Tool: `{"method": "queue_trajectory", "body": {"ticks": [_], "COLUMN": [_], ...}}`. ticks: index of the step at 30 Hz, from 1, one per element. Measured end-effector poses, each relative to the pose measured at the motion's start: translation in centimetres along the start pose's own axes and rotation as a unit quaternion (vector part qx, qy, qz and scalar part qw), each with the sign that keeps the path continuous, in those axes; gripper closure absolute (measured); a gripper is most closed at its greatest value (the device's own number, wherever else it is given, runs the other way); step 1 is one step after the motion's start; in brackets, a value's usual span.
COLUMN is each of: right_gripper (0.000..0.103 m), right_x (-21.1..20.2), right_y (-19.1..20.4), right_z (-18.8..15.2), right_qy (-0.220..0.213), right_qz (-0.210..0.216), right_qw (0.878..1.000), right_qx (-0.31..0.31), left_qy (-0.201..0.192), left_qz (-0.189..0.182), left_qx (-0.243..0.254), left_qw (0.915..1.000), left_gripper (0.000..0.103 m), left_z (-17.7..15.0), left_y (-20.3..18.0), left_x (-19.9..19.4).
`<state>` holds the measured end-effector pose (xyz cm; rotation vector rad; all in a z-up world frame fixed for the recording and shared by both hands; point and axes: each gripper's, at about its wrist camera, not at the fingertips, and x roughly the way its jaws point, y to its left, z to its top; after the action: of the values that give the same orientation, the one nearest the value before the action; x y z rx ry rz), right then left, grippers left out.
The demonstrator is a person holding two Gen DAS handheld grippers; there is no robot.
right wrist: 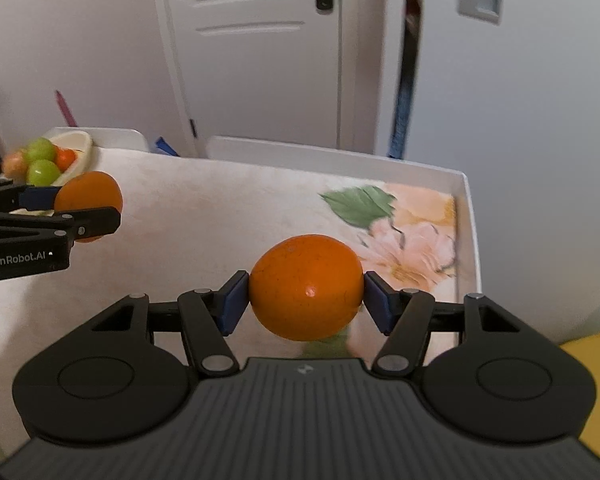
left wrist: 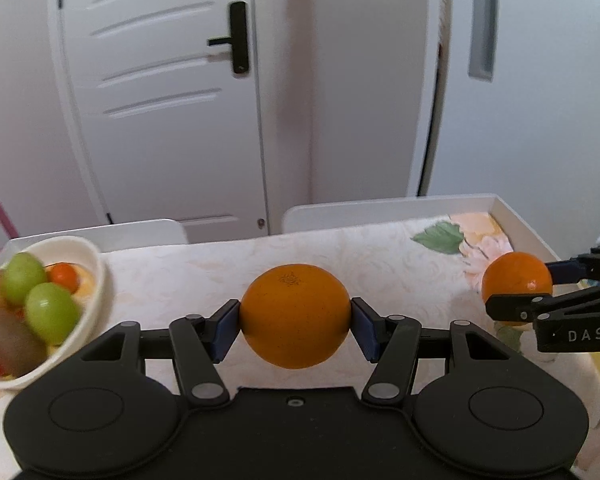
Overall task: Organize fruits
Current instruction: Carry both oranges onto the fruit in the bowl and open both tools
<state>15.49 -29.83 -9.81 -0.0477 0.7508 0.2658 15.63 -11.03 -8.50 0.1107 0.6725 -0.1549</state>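
left gripper: pinches our orange; it could roll out
right gripper: clamps second orange; bowl, left of both, looks full; we risk spills

- My right gripper grips a glossy round orange fruit, blue pads pressed to both its sides, above the cream floral tablecloth.
- At left, my left gripper grips a second matte orange.
- Behind it, a cream ceramic bowl contains green, red and peach-coloured fruits.
- A white raised tray rim borders the cloth; a white panelled door stands beyond.
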Motion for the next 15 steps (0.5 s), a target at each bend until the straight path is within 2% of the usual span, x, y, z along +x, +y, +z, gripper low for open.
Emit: {"method": "queue_trajectory", "body": {"ticks": [7, 15], "right_gripper": [0.026, 0.026], "right_x": [-1.7, -2.0], "right_y": [4.5, 10.6], "right_z": [2.4, 5.5], "right_qy": [-0.017, -0.028], "right_qz": [0.038, 0.064], "right_qw": [0.999, 0.997], "right_qx": [-0.02, -0.028], "left_qy": [-0.013, -0.029], "left_qz": [0.024, 0.042], "left_qx": [-0.029, -0.047], "left_qw": [0.9992, 0.9976], "left_gripper": [0.04, 0.04], "left_z": [0.2, 1.2], "left_y": [2.8, 7.9], "left_x": [-4.1, -7.2]}}
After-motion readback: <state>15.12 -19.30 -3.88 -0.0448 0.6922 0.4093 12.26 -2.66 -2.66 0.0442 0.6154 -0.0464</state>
